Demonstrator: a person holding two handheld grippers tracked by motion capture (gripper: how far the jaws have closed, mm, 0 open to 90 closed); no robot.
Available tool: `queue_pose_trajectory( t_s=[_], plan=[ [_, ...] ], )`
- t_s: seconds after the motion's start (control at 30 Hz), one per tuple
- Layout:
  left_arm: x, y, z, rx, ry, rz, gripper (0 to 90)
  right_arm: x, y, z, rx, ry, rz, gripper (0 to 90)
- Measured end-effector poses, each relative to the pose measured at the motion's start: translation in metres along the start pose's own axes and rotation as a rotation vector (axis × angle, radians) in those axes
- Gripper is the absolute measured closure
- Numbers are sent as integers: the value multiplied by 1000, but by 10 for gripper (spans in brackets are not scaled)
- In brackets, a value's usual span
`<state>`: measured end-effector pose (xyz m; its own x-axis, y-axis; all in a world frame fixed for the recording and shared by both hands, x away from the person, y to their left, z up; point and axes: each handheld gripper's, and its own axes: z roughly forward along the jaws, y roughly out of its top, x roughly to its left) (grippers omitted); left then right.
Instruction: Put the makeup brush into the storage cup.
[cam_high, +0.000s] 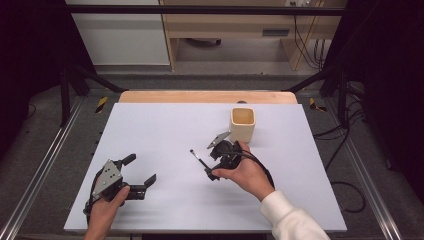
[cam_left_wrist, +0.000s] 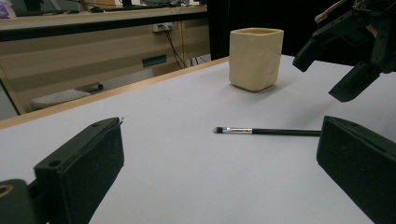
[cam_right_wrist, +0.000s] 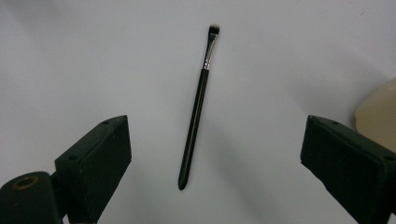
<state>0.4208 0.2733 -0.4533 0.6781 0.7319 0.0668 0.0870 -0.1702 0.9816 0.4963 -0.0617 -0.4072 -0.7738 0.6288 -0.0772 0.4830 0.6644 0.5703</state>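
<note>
A thin black makeup brush (cam_high: 198, 159) with a silver ferrule lies flat on the white table (cam_high: 160, 125). My right gripper (cam_high: 212, 161) hovers just over the handle end, open, and in the right gripper view the brush (cam_right_wrist: 196, 116) lies between the spread jaws without touching them. A cream square cup (cam_high: 242, 125) stands upright just beyond that hand. My left gripper (cam_high: 142, 168) is at the front left, open and holding nothing. In the left gripper view I look across at the brush (cam_left_wrist: 266, 131), the cup (cam_left_wrist: 256, 58) and the right gripper (cam_left_wrist: 324, 77).
A wooden strip (cam_high: 207, 96) borders the table's far edge. Black frame posts (cam_high: 67, 90) stand at both sides, with cables (cam_high: 345, 135) on the floor to the right. A corner of the cup (cam_right_wrist: 378, 112) shows at the right in the right gripper view.
</note>
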Motion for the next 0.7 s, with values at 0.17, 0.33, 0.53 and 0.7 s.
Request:
queue_pose_trajectory(
  t_s=[0.17, 0.33, 0.53, 0.7],
  plan=[
    [0, 0, 0, 0, 0, -2, 6, 2, 5, 6, 13, 1, 2, 84],
    [0, 0, 0, 1, -1, -1, 6, 2, 6, 12, 22, 1, 1, 84],
    [0, 0, 0, 2, -2, -1, 6, 1, 9, 21, 28, 6, 10, 82],
    [0, 0, 0, 2, -1, 0, 7, 4, 10, 27, 30, 6, 13, 75]
  ],
)
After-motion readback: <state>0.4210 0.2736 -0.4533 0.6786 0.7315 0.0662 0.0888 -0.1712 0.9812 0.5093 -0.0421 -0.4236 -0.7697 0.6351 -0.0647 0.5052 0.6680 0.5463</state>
